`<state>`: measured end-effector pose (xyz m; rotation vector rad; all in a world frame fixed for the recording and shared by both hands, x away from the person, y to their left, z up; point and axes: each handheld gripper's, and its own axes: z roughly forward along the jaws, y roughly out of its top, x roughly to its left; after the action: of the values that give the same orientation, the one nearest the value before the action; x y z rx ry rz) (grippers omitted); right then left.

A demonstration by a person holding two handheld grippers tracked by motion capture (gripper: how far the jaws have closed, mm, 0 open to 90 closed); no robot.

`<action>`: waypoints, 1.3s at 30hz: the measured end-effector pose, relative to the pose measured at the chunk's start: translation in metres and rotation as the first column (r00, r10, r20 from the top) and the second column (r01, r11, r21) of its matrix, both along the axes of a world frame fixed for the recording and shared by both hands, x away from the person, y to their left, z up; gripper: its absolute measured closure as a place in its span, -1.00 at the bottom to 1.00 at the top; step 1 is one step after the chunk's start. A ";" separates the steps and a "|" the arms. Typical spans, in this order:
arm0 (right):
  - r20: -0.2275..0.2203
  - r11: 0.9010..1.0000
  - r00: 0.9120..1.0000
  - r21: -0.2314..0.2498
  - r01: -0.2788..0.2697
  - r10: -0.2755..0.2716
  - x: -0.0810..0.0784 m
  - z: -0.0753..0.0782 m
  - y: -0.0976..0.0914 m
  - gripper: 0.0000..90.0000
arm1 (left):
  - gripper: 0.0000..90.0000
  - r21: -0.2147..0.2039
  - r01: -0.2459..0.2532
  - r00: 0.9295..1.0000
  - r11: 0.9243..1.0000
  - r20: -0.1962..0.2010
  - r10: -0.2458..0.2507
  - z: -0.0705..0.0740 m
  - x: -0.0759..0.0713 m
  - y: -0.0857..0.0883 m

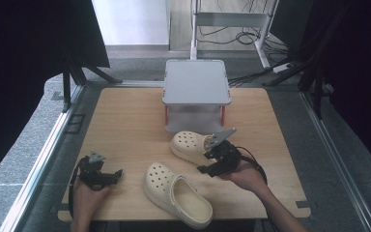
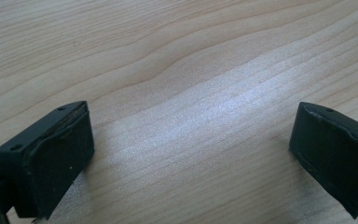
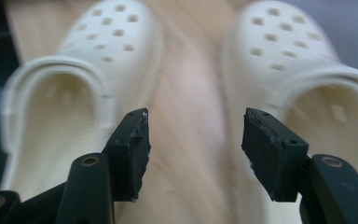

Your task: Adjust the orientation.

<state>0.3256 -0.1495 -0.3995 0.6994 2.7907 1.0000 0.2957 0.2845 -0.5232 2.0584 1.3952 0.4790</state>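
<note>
Two cream perforated foam clogs on the light wooden table (image 1: 125, 121) — near clog (image 1: 176, 193) at the front edge, far clog (image 1: 189, 146) just before the grey two-tier metal stand (image 1: 196, 82). Right gripper (image 1: 204, 163) beside the far clog's heel, jaws apart, nothing between them. Left gripper (image 1: 118, 173) at front left, well apart from both clogs, jaws wide over bare wood.

Each gripper, the left gripper (image 1: 107, 177) and the right gripper (image 1: 207, 166), has a black body, a looping black cable and a grey three-cornered top plate. The jaws are black blocks faced with worn rubber pads (image 3: 137, 154). Small screw holes mark the jaw edges, and brass-coloured rivets pin the linkage arms.
</note>
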 end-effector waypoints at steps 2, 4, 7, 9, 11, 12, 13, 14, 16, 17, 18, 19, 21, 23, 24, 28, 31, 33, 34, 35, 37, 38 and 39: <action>0.017 0.999 0.999 -0.006 0.044 -0.044 0.006 0.001 -0.008 -0.06 | -1.00 0.001 0.000 1.000 1.000 -0.002 0.000 0.000 0.000 0.000; 0.022 0.997 0.996 -0.002 0.081 -0.081 0.015 0.000 -0.015 0.01 | -1.00 -0.001 -0.002 1.000 1.000 -0.001 0.002 0.000 0.000 0.000; 0.014 0.994 0.994 0.006 0.107 -0.107 0.028 -0.003 -0.020 0.09 | -1.00 0.001 -0.001 1.000 1.000 -0.001 0.001 0.000 0.000 0.000; 0.007 0.993 0.993 0.018 0.115 -0.115 0.037 -0.007 -0.021 0.12 | -1.00 0.003 0.001 1.000 1.000 0.001 -0.001 0.000 0.000 0.000; -0.001 0.994 0.994 0.022 0.108 -0.108 0.045 -0.011 -0.019 0.11 | -1.00 0.003 0.001 1.000 1.000 0.001 -0.001 0.000 0.000 0.000; -0.003 0.994 0.995 0.023 0.104 -0.104 0.049 -0.014 -0.017 0.08 | -1.00 0.005 0.003 1.000 1.000 0.000 -0.003 0.000 0.000 0.000; -0.012 0.995 0.995 0.025 0.100 -0.099 0.052 -0.017 -0.015 0.07 | -1.00 0.005 0.002 1.000 1.000 0.000 -0.002 0.000 0.000 0.000; -0.015 0.996 0.996 0.025 0.089 -0.089 0.055 -0.021 -0.012 0.07 | -1.00 0.005 0.003 1.000 1.000 0.000 -0.003 0.000 0.000 0.000; -0.016 0.998 0.998 0.012 0.067 -0.066 0.058 -0.027 -0.006 0.09 | -1.00 0.004 0.002 1.000 1.000 0.000 -0.002 0.000 0.000 0.000; -0.011 0.998 0.998 -0.002 0.062 -0.062 0.059 -0.030 -0.002 0.14 | -1.00 0.004 0.002 1.000 1.000 0.000 -0.002 0.000 0.000 0.000; -0.004 0.998 0.998 -0.015 0.063 -0.063 0.059 -0.033 0.000 0.19 | -1.00 0.002 0.000 1.000 1.000 -0.001 0.000 0.000 0.000 0.000; -0.009 0.998 0.998 -0.020 0.061 -0.062 0.060 -0.036 0.001 0.25 | -1.00 0.002 0.000 1.000 1.000 -0.001 0.000 0.000 0.000 0.000; -0.042 0.998 0.998 -0.004 0.056 -0.056 0.061 -0.041 0.002 0.44 | -1.00 0.002 0.000 1.000 1.000 -0.001 0.000 0.000 0.000 0.000; -0.059 0.999 0.997 0.010 0.040 -0.040 0.060 -0.043 0.002 0.69 | -1.00 0.002 0.000 1.000 1.000 0.000 0.000 0.000 0.000 0.000; -0.055 0.999 0.998 0.016 0.037 -0.036 0.058 -0.043 0.002 0.70 | -1.00 0.002 0.000 1.000 1.000 -0.001 0.000 0.000 0.000 0.000; -0.002 0.998 0.998 -0.008 0.063 -0.063 0.050 -0.040 0.006 0.71 | -1.00 0.004 0.002 1.000 1.000 0.001 -0.002 0.000 0.000 0.000; 0.006 0.998 0.998 0.003 0.056 -0.056 0.041 -0.032 0.009 0.71 | -1.00 0.001 -0.001 1.000 1.000 0.000 0.001 0.000 0.000 0.000; 0.014 0.998 0.998 -0.005 0.066 -0.066 0.032 -0.025 0.013 0.71 | -1.00 0.001 0.000 1.000 1.000 -0.002 0.000 0.000 0.000 0.000; 0.024 0.998 0.997 -0.007 0.067 -0.067 0.028 -0.022 0.014 0.71 | -1.00 0.001 0.000 1.000 1.000 -0.002 0.000 0.000 0.000 0.000; 0.031 0.998 0.998 -0.005 0.057 -0.057 0.023 -0.019 0.016 0.71 | -1.00 0.001 -0.001 1.000 1.000 -0.002 0.001 0.000 0.000 0.000; 0.036 0.998 0.998 -0.001 0.056 -0.056 0.013 -0.014 0.020 0.71 | -1.00 0.000 -0.001 1.000 1.000 -0.003 0.001 0.000 0.000 0.000; 0.036 0.999 0.998 -0.001 0.051 -0.051 0.008 -0.013 0.022 0.70 | -1.00 0.001 -0.001 1.000 1.000 -0.002 0.001 0.000 0.000 0.000; 0.031 0.999 0.998 0.006 0.046 -0.046 0.004 -0.012 0.024 0.71 | -1.00 0.001 -0.001 1.000 1.000 -0.002 0.001 0.000 0.000 0.000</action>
<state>0.3292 -0.1256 -0.4113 0.7386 2.7332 1.0020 0.2959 0.2844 -0.5231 2.0595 1.3972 0.4780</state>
